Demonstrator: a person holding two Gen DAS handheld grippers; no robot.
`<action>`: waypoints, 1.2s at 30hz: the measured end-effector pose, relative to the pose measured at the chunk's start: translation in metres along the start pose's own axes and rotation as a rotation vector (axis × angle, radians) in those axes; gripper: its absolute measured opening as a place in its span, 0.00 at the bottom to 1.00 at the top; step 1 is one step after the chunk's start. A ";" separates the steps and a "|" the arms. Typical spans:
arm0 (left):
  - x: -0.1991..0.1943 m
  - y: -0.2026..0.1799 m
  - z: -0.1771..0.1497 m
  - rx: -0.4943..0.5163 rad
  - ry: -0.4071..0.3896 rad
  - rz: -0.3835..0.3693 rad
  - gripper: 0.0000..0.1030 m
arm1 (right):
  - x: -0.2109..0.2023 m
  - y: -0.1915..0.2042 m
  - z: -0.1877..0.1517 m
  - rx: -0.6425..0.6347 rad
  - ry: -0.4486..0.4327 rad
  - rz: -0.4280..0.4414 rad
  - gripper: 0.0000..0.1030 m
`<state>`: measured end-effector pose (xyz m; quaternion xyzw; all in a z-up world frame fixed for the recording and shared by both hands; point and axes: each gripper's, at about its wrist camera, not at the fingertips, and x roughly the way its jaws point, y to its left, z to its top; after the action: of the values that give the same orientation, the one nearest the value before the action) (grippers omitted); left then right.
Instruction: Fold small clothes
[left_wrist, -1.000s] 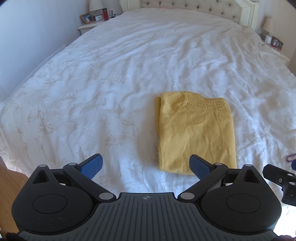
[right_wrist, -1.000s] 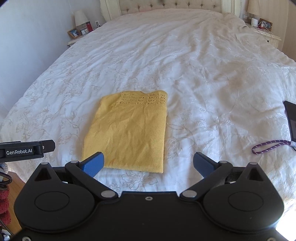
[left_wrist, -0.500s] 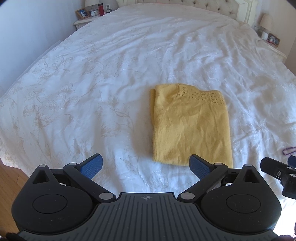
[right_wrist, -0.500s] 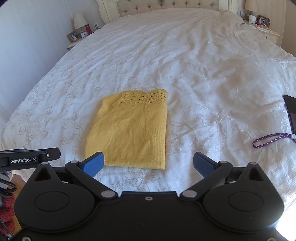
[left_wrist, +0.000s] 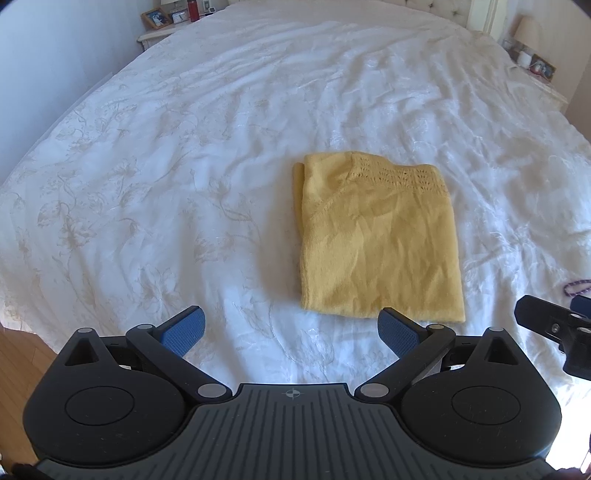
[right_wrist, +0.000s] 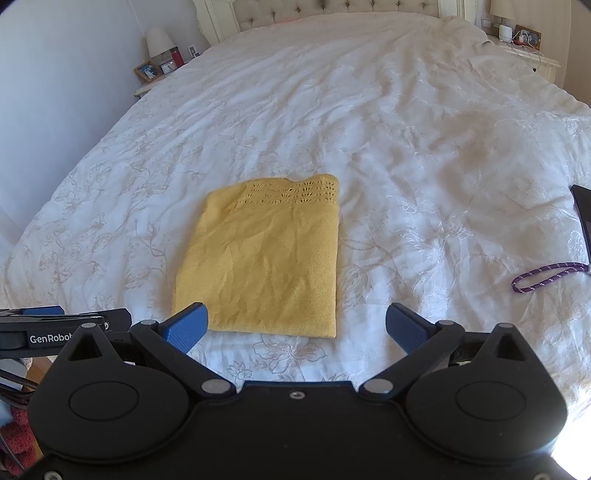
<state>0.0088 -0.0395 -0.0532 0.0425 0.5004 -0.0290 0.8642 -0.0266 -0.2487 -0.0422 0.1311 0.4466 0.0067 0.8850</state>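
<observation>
- The yellow knitted garment with an openwork band (left_wrist: 376, 236) lies flat on the white embroidered bed cover (left_wrist: 184, 166), folded into a neat upright rectangle with its near hem towards the foot of the bed.
- Left tool (left_wrist: 291, 326): blue-padded fingers spread wide, holding nothing, hovering above the cover; the garment sits at about 1 o'clock from it, with the near hem just beyond the right finger.
- Right tool (right_wrist: 297, 325): fingers likewise spread and empty; the garment lies at about 11 o'clock, and its near left corner passes behind the left finger in this view.
- Progress, as a judgement: the sleeves appear tucked in and the sides look even, so the lengthwise folds seem done. What may remain is one crosswise fold, hem to openwork band, or nothing. No other clothes awaiting folding are visible.
- Left wrist view only: a doubled layer edge along the garment's left side, confirming stacked folds, and the other tool at 3 o'clock.
- Right wrist view only: a purple braided cord loop (right_wrist: 546, 275) and a dark flat object (right_wrist: 583, 218) at 3 o'clock, well apart from the garment.
</observation>
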 end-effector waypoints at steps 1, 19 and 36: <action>0.000 0.000 0.000 0.000 0.002 -0.001 0.98 | 0.001 0.000 0.000 0.001 0.001 0.001 0.99; 0.008 -0.001 0.001 0.003 0.027 -0.013 0.98 | 0.008 0.001 0.000 0.020 0.022 0.008 0.99; 0.017 -0.002 0.004 -0.014 0.061 -0.035 0.89 | 0.016 0.003 0.002 0.024 0.040 0.017 0.99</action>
<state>0.0211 -0.0419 -0.0660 0.0285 0.5276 -0.0393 0.8481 -0.0149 -0.2446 -0.0535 0.1455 0.4632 0.0113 0.8742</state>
